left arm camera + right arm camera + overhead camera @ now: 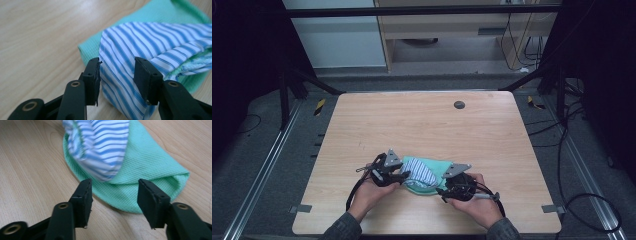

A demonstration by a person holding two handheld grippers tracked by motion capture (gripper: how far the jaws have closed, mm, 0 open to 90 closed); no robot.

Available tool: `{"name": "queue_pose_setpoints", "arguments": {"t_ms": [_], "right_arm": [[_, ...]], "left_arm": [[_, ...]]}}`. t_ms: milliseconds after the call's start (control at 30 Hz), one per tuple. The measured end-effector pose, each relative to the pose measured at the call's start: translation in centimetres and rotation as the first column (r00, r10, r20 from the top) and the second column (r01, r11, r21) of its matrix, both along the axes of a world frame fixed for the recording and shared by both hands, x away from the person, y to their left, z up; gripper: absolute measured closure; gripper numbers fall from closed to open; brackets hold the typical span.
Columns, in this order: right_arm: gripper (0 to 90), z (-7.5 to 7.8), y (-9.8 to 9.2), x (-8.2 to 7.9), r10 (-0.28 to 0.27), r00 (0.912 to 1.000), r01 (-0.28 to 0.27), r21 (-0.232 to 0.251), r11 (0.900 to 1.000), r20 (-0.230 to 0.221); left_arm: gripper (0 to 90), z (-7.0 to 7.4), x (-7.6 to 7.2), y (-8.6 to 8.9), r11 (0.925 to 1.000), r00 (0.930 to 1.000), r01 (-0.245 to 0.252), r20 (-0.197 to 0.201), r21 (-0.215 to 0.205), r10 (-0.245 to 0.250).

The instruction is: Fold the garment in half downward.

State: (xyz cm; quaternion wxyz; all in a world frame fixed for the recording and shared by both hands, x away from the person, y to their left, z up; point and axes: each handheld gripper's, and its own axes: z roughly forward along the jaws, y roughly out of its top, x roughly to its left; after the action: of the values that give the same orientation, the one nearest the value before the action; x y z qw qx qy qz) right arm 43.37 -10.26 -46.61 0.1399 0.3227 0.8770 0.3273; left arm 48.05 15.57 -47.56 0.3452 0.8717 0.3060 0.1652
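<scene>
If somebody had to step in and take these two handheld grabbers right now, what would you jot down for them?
Left gripper: fingers set around a fold of the blue-striped cloth; one finger touches it, the other stands a little apart, so it is not a firm grip.
Right gripper: open, holding nothing, poised just short of the green cloth.
Things: the striped cloth lies on top of the green cloth, both bunched near the person's edge of the wooden table.
Done: the two cloths are gathered into one pile.
Left: probably folding or straightening them; they are still rumpled.
</scene>
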Motion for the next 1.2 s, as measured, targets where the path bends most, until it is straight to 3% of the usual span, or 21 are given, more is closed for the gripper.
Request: {"name": "queue_pose_setpoints", "arguments": {"t_ms": [100, 233, 333, 500, 700, 833, 967, 1033, 1100, 1200], "right_arm": [[31.0, 0.1, -0.2, 0.0, -0.007, 0.9997, 0.007, 0.003, 1.000, 0.021], [20.5, 0.2, -0.8, 0.2, -0.032, 0.9985, 0.031, 0.023, 0.999, 0.044], [15.9, 0.1, -1.9, 0.8, -0.069, 0.9960, 0.067, 0.037, 0.997, 0.056], [10.4, -0.3, -4.0, 2.1, -0.155, 0.9855, 0.151, 0.057, 0.987, 0.069], [8.6, -1.6, -6.5, 3.6, -0.282, 0.9584, 0.280, 0.038, 0.959, 0.046], [8.5, -2.3, -8.0, 4.6, -0.335, 0.9414, 0.334, 0.039, 0.942, 0.039], [9.0, -3.0, -9.3, 5.5, -0.405, 0.9140, 0.404, 0.027, 0.914, 0.025], [8.4, -3.6, -9.7, 5.9, -0.432, 0.9020, 0.431, 0.010, 0.902, 0.014], [6.2, -3.9, -10.2, 6.3, -0.442, 0.8970, 0.442, 0.033, 0.896, -0.009], [3.1, -4.2, -10.4, 6.5, -0.457, 0.8896, 0.456, 0.050, 0.889, 0.004]], "left_arm": [[50.4, -0.3, -0.3, 0.2, 0.9999, 0.9999, -0.010, 0.009, -0.001, 0.010], [40.2, 0.7, -0.3, 1.1, 0.9987, 0.9971, -0.042, 0.063, -0.027, 0.044], [29.4, 1.3, 0.1, 2.3, 0.9963, 0.9926, -0.083, 0.087, -0.021, 0.084], [18.7, 1.2, 1.3, 5.4, 0.9835, 0.9797, -0.181, 0.088, -0.003, 0.180], [12.6, -0.5, 2.8, 9.0, 0.9630, 0.9628, -0.269, 0.024, 0.010, 0.269], [9.9, -1.4, 3.2, 10.7, 0.9518, 0.9518, -0.307, 0.012, 0.009, 0.307], [9.5, -2.2, 3.7, 11.9, 0.9395, 0.9398, -0.342, -0.004, 0.027, 0.342], [7.7, -2.6, 3.9, 12.4, 0.9383, 0.9378, -0.346, -0.030, 0.001, 0.346], [7.0, -2.8, 4.0, 12.7, 0.9340, 0.9339, -0.356, -0.042, -0.027, 0.355], [3.4, -3.2, 4.1, 13.0, 0.9334, 0.9348, -0.355, -0.027, -0.051, 0.354]]}}
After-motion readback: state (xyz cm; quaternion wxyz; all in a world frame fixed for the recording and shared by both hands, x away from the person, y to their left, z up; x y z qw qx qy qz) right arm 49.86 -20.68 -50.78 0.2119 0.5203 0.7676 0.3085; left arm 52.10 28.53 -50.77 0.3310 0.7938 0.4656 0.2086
